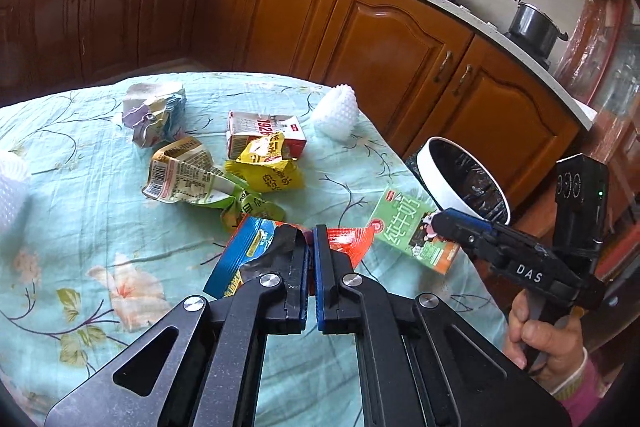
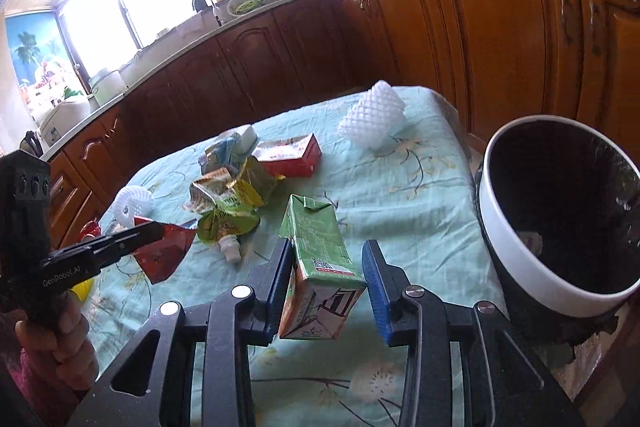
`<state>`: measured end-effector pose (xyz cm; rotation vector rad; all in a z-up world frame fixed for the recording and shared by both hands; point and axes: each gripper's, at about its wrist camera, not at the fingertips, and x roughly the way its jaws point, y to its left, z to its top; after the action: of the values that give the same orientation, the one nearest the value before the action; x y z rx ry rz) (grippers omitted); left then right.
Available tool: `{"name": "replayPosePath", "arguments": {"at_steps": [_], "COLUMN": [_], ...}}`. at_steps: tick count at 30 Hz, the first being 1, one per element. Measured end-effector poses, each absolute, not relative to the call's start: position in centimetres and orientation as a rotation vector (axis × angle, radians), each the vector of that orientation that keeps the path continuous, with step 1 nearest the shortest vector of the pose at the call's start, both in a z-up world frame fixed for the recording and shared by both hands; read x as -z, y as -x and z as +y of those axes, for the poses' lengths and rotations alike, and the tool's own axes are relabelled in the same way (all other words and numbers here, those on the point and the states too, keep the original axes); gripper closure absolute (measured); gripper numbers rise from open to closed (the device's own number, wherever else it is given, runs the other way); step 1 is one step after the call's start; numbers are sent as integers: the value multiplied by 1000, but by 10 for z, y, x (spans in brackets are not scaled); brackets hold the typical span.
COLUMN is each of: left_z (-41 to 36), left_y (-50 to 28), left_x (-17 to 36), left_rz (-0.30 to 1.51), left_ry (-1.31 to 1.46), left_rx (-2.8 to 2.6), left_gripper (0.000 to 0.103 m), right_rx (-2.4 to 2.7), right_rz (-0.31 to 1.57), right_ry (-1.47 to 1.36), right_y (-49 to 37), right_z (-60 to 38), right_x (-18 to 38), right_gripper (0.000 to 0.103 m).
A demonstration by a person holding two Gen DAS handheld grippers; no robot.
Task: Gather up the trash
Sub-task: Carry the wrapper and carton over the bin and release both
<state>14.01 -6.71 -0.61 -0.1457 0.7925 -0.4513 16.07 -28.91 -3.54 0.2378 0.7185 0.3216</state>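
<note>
Two grippers over floral tablecloth [image 1: 80, 211]: left gripper [image 1: 311, 239] clamped on wrapper [image 1: 256, 247], right gripper [image 2: 326, 263] spread around carton [image 2: 320, 267]. Bin [image 2: 516, 259] beside table, wood cabinets [image 1: 280, 23] behind.

Table [image 1: 80, 211], floral cloth: crumpled wrappers [image 1: 188, 175], cartons [image 1: 264, 135], foam nets [image 1: 336, 115].

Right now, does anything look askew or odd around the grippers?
The carton sits askew in the open right gripper: it leans on one finger, with a gap to the other. The left gripper is shut on a wrapper; nothing else stands out.
</note>
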Motion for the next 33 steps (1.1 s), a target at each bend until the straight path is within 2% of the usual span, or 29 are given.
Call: {"name": "replayPosePath", "arguments": {"at_steps": [6, 9, 11, 13, 23, 33], "left_z": [-69, -66, -67, -69, -122, -199], "left_y": [-138, -137, -136, -137, -143, -152], "left_x": [11, 11, 9, 7, 0, -11], "left_rz": [809, 811, 808, 805, 798, 792], "left_ry": [149, 153, 149, 144, 91, 19], "left_rx": [443, 439, 438, 440, 538, 652], "left_gripper": [101, 101, 101, 101, 101, 101], "right_rx": [-383, -393, -394, -378, -228, -67], "right_rz": [819, 837, 843, 827, 696, 662], "right_ry": [-248, -236, -231, -211, -275, -335], "right_y": [-163, -167, -169, -166, -139, -122], "right_z": [-281, -274, -271, -270, -332, -409], "right_x": [56, 61, 64, 62, 30, 19], "right_gripper": [60, 60, 68, 71, 71, 71]}}
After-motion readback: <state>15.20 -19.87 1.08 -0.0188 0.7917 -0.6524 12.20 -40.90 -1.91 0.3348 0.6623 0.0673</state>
